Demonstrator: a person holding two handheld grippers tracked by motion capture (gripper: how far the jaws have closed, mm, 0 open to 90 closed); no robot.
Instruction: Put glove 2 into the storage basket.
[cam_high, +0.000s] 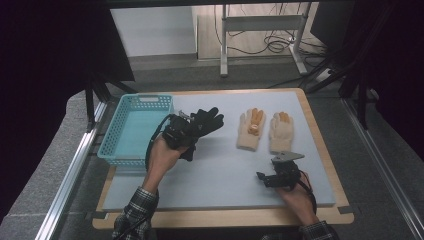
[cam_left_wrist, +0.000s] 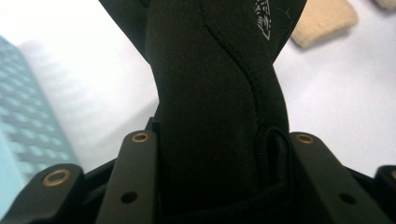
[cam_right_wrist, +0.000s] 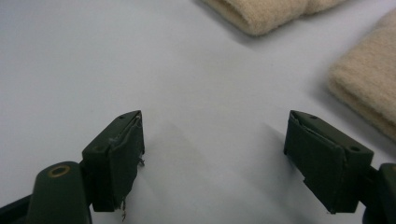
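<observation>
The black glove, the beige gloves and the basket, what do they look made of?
Black glove: apparently smooth matte stretch fabric, fine weave, stitched seams.
Beige gloves: fuzzy knit, perhaps cotton; soft nap, ribbed cuffs.
Basket: turquoise, likely moulded plastic, going by its lattice walls.

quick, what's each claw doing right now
left claw: closed on the black glove, lifted off the table.
right claw: open, holding nothing.

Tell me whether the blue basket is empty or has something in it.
Empty. In the high view the blue basket shows a bare floor, and the black glove is clamped in the left gripper beside it, not inside.
</observation>
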